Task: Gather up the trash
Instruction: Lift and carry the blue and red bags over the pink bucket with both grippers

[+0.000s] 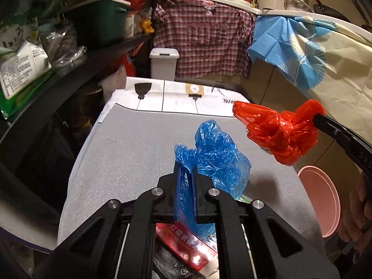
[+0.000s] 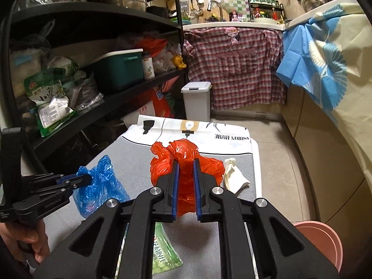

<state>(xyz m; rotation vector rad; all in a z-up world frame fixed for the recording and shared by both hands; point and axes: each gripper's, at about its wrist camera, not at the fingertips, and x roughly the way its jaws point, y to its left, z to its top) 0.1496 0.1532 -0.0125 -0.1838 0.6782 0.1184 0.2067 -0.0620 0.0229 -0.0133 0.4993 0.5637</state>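
blue bag (image 1: pixel 216 158): crinkled glossy plastic | mat (image 1: pixel 139 144): matt woven cloth

Blue bag (image 1: pixel 216 153); red bag (image 1: pixel 276 130); pink basin (image 1: pixel 318 200); plaid shirt (image 1: pixel 204 37).

place: home kitchen | signs: faucet (image 2: pixel 212 5), hanging utensils (image 2: pixel 194 2), pantry shelf (image 2: pixel 97 11)

A grey cloth-covered table (image 2: pixel 139 153) carried a white crumpled paper (image 2: pixel 233 174) near its right edge, a green snack packet (image 2: pixel 162 255) and a red box (image 1: pixel 183 244) at its near end.
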